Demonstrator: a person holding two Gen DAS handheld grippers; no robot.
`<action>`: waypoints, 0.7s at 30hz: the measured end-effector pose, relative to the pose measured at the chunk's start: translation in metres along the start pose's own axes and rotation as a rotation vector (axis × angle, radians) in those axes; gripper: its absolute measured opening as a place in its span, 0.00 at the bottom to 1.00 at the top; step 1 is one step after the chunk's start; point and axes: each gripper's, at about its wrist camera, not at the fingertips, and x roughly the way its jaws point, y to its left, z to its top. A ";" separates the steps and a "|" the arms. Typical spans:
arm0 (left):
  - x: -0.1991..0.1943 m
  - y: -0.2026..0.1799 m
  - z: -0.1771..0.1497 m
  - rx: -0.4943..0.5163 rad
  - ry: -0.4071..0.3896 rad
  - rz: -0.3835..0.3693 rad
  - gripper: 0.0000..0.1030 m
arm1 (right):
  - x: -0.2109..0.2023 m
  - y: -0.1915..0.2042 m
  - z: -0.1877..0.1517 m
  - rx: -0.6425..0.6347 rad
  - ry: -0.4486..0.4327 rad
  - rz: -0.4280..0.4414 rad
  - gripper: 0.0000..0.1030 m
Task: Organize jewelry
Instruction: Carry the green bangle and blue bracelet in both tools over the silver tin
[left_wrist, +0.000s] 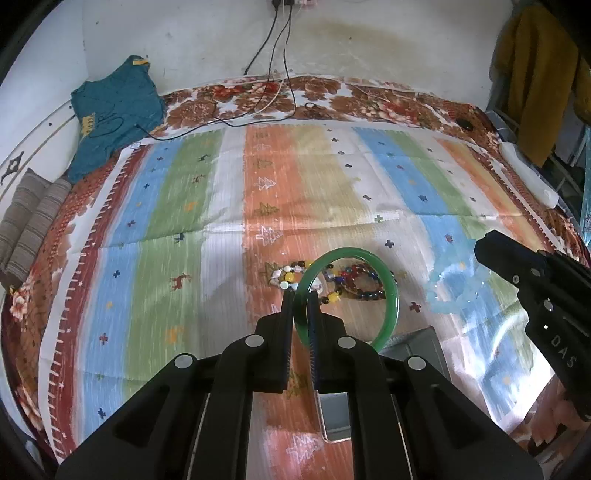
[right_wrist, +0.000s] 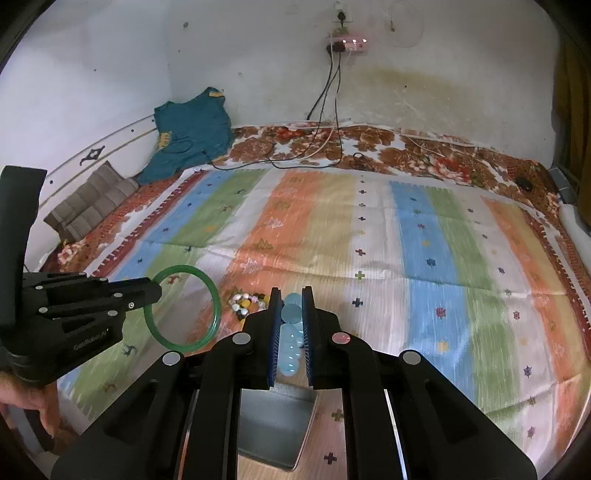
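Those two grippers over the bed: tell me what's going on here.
A person is sorting jewelry on a striped cloth. The left gripper is shut on a green bangle, held up off the cloth. The right gripper is shut on a light blue bead bracelet, above a gray tray. Two more bead bracelets lie on the cloth.

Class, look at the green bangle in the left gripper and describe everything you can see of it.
The green bangle is a smooth, glossy, translucent closed ring, jade-like in look, unbroken where it shows. The left gripper pinches its rim between both fingers, holding it above the striped cloth. Nothing else touches it. Through its opening in the left wrist view show beaded bracelets lying on the cloth.
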 end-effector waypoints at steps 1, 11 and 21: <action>-0.002 0.000 -0.002 -0.001 -0.001 -0.001 0.07 | -0.002 0.001 -0.002 -0.001 0.001 0.001 0.12; -0.013 -0.007 -0.018 0.016 -0.012 0.004 0.07 | -0.017 0.006 -0.016 -0.008 -0.002 0.000 0.12; -0.023 -0.012 -0.030 0.020 -0.018 -0.009 0.07 | -0.028 0.008 -0.033 -0.014 0.024 0.023 0.12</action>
